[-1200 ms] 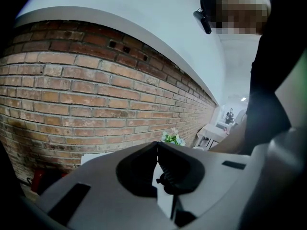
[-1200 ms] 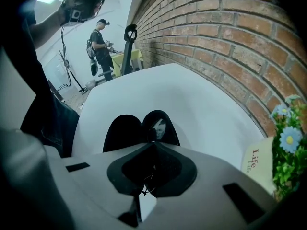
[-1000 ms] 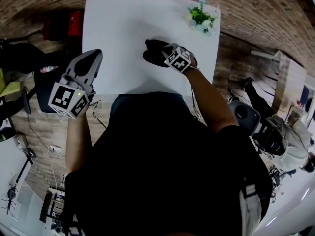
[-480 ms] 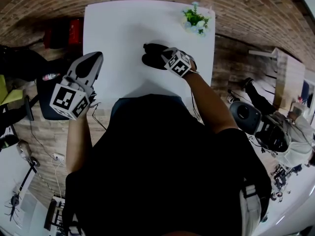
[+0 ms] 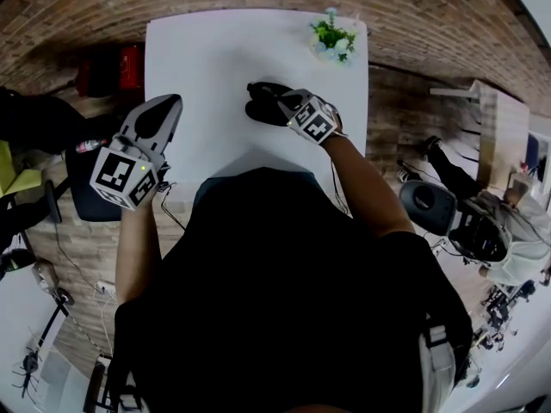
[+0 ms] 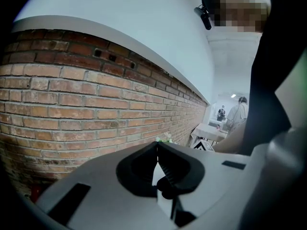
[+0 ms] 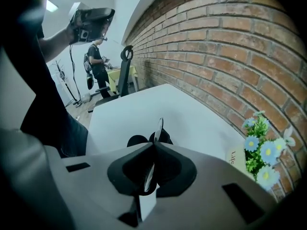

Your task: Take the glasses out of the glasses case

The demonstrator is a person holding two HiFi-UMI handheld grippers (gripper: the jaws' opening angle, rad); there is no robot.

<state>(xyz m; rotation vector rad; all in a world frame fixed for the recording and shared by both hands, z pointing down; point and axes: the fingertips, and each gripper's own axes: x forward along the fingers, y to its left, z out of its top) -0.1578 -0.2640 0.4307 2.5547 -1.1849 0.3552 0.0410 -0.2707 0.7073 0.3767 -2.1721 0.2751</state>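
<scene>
My right tongs (image 5: 281,107) are pinching shut on a thin shiny edge that I am taking for the glasses (image 7: 159,127), near the middle of the white surface (image 5: 207,58). The dark rounded case (image 7: 136,141) is lying just beyond them, so I am judging the lift-out begun, not finished. My left tongs (image 5: 162,103) are hanging closed and empty off the surface's left edge. Flowers (image 5: 331,40) are sitting at the far right, with a brick wall (image 7: 230,56) running behind.

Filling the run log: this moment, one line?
left tool shut, empty | right tool shut on thin strip | glasses case on table
</scene>
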